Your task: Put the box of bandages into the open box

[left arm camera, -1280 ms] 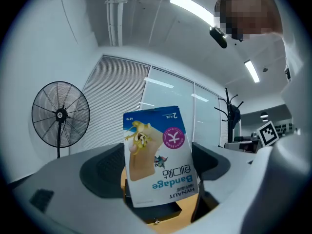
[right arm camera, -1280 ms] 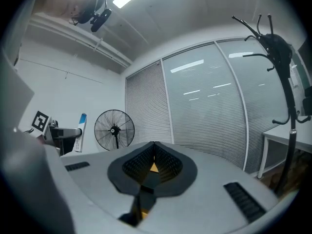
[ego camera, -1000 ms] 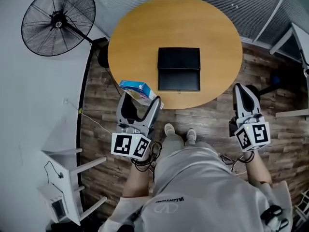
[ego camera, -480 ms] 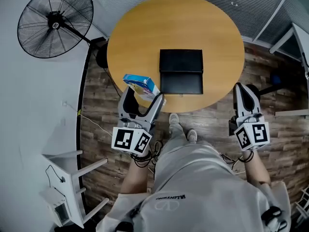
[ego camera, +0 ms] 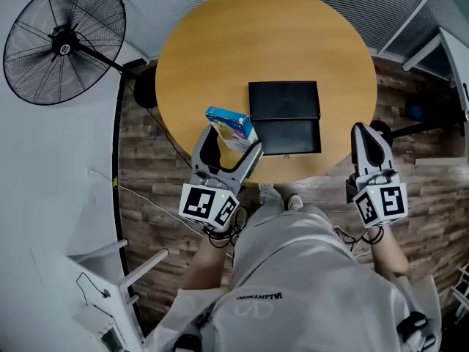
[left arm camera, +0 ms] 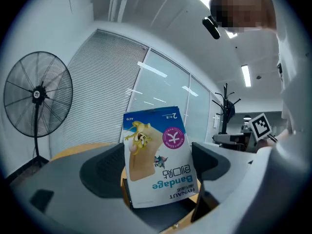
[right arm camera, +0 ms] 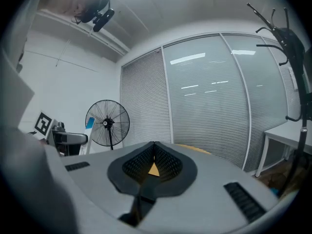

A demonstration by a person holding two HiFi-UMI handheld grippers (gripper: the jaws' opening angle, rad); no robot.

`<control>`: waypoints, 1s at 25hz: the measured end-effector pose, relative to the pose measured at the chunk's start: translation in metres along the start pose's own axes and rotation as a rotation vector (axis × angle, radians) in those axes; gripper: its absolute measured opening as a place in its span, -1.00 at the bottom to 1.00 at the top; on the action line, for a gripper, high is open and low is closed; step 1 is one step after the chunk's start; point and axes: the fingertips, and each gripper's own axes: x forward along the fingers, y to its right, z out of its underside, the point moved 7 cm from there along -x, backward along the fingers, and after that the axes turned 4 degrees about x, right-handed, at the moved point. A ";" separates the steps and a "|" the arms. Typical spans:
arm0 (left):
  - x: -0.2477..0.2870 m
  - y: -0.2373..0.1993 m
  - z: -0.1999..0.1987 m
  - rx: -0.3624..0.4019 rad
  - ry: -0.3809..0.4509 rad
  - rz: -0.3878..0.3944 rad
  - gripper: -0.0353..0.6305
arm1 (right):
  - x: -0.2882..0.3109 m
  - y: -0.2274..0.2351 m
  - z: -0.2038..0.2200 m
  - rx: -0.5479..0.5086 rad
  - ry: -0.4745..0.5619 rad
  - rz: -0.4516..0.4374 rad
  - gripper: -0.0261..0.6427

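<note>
Round wooden surface point(ego camera: 220, 50), near edge: blue cardboard box of bandages point(ego camera: 230, 125) clamped in left gripper point(ego camera: 231, 144), just beside open black box point(ego camera: 286, 116), not yet inside; right gripper point(ego camera: 365, 134) closed on nothing, off the near edge.

Blue bandage box point(ego camera: 231, 125) tilted, aloft; black open box point(ego camera: 284, 116) flat.

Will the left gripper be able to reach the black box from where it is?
Probably yes. The left gripper, shut on the bandage box, hangs close beside the open black box, and nothing stands between them on the table.
</note>
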 end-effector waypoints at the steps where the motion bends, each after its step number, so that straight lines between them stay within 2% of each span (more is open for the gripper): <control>1: 0.006 -0.004 0.007 0.000 -0.014 0.031 0.42 | 0.007 -0.004 0.002 -0.004 -0.008 0.003 -0.87; 8: 0.044 -0.023 0.044 0.020 -0.114 0.228 0.42 | 0.050 -0.024 0.021 -0.009 -0.043 0.045 -0.87; 14: 0.069 -0.011 0.068 0.055 -0.173 0.321 0.42 | 0.072 -0.023 0.041 -0.007 -0.092 0.032 -0.87; 18: 0.092 0.000 0.087 0.144 -0.238 0.388 0.42 | 0.090 -0.021 0.065 -0.035 -0.179 -0.012 -0.87; 25: 0.116 0.025 0.131 0.376 -0.442 0.565 0.42 | 0.108 -0.007 0.102 -0.039 -0.299 -0.086 -0.87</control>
